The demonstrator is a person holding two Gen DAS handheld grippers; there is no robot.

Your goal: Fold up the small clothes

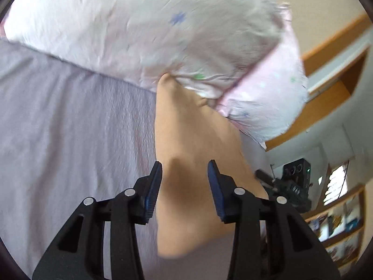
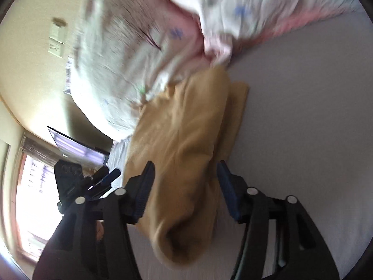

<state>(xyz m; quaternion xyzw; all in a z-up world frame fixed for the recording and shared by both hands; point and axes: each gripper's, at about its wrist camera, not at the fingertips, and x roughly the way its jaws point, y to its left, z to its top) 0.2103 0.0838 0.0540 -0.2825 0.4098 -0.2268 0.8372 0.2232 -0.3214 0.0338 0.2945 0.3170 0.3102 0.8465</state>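
Left wrist view, left to right: lilac bed sheet point(image 1: 70, 121) fills the left half. A tan garment point(image 1: 186, 140) lies on it, running from under the pillow point(image 1: 139, 30) at the top down between the fingers of the left tongs point(image 1: 184, 186). Left tongs stand apart; the cloth passes through the gap, but the pads do not look pressed onto it. At the far right edge, part of the other black rig point(image 1: 293, 182) and a shelf of books point(image 1: 338, 221).

Right wrist view, left to right: window point(image 2: 35, 198) and wall at the left, the left rig point(image 2: 77, 182) beside it, then the pale floral pillow point(image 2: 121, 70), then the tan garment point(image 2: 186, 144), then bare sheet point(image 2: 303, 128). Right tongs point(image 2: 185, 186) are likewise apart, straddling the near end of the cloth, not clamped. Both frames are motion-blurred.

Garment state: appears doubled over, with at least one layer stacked on another and a rounded bunched end nearest the right tongs. Far edge sits against or just under the pillow; cannot tell which.

Progress, judged: partway. One rough fold seems made; the bundle is lumpy, edges unaligned. Remaining: flatten, square up, likely one more fold. No other clothes visible.
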